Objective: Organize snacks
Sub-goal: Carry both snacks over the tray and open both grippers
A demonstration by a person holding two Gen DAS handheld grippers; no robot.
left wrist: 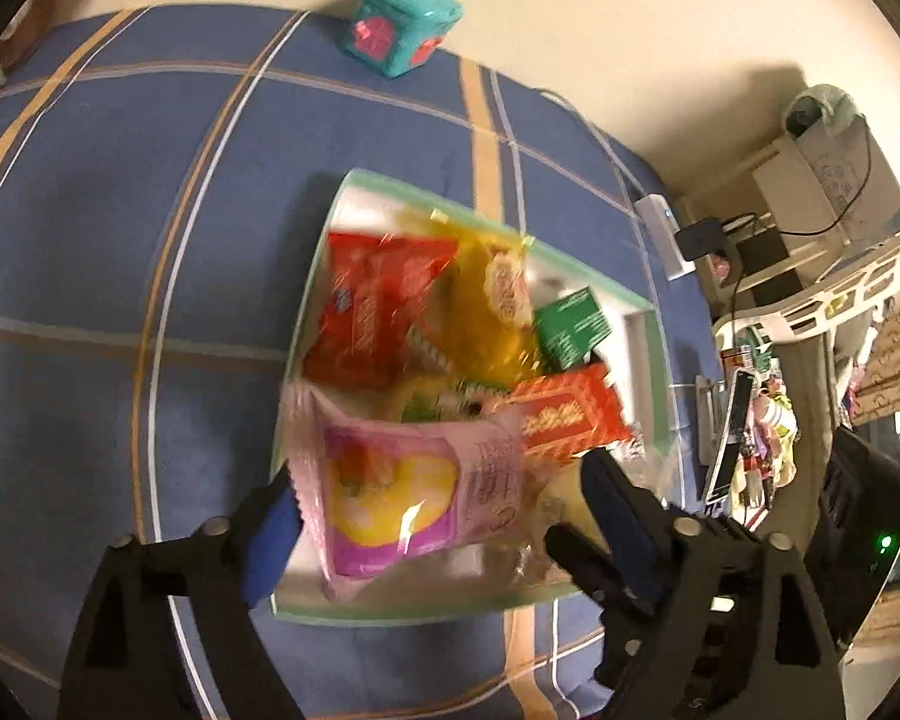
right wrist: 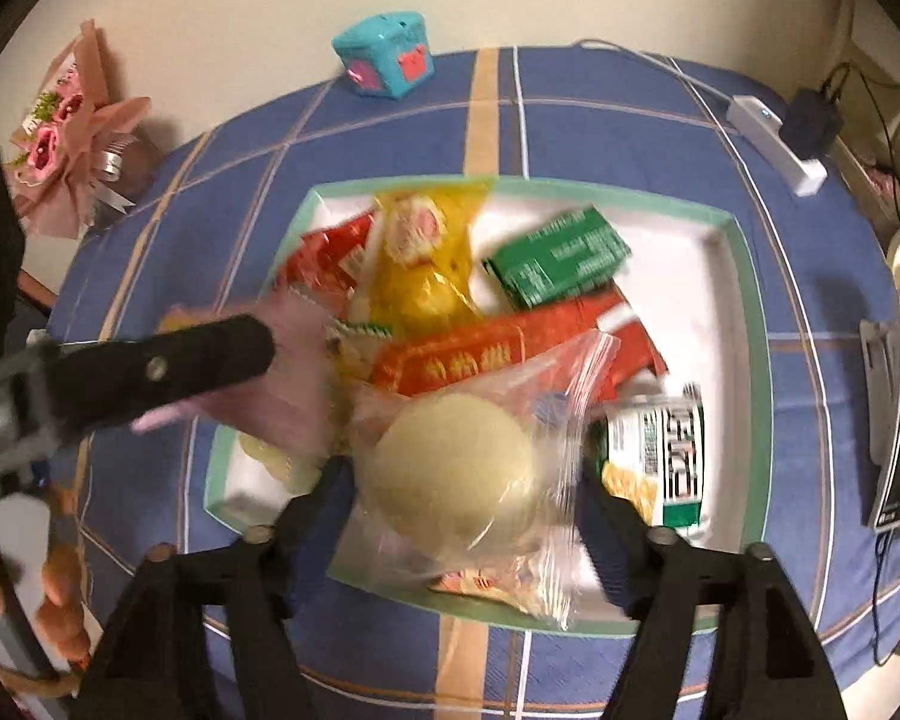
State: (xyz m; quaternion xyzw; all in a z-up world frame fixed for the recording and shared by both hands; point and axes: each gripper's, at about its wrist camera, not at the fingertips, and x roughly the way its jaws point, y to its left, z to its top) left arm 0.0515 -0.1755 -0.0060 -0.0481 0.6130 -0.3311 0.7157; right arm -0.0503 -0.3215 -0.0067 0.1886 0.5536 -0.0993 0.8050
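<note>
Left gripper clamped on glossy pink packet, right gripper on round pale bun's crinkly clear bag.

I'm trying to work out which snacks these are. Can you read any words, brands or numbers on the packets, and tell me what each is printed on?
None reads surely; the frames are motion-blurred.
Red packet: large gold characters, too smeared to quote.
Green box: rows of fine white print, too small.
White-and-green packet: bold dark characters, blurred.
Pink packet between the left gripper's fingers: side print, illegible.
Clear bag with a pale round bun in the right gripper: no print visible.
</note>
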